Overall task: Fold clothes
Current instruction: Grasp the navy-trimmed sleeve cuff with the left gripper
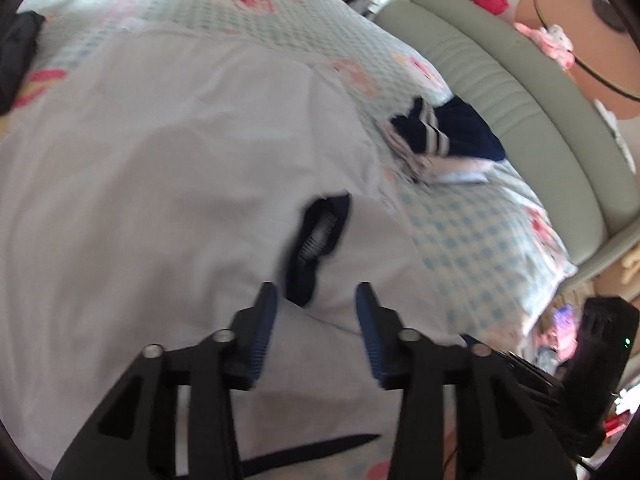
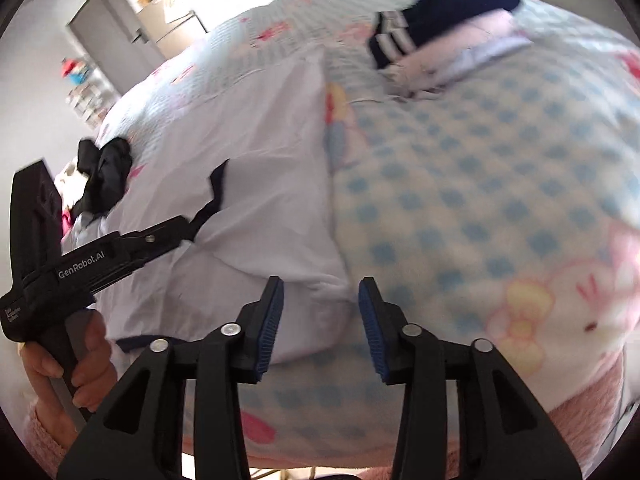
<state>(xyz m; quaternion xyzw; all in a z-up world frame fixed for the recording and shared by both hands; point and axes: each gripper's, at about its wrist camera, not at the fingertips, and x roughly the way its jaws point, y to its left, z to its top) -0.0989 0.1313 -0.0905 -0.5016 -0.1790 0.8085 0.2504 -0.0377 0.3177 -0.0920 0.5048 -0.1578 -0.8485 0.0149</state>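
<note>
Both tools, left tool (image 1: 316, 294) and right tool (image 2: 321, 288), gape empty above white shirt (image 1: 160, 168).

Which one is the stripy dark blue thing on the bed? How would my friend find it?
Start at the big bed with the blue checked blanket. Look past the wide white garment, toward the pale green padded bed edge. The dark blue garment lies there in a small pile, and it is the only one with white stripes on its cuff.

white garment (image 1: 160, 160): thin smooth cloth, matt, dark trim; bedspread (image 2: 460, 200): soft fleecy checked cloth; left gripper (image 1: 316, 296): matt black plastic, ribbed blue pads (image 1: 264, 328), shiny metal pins
</note>
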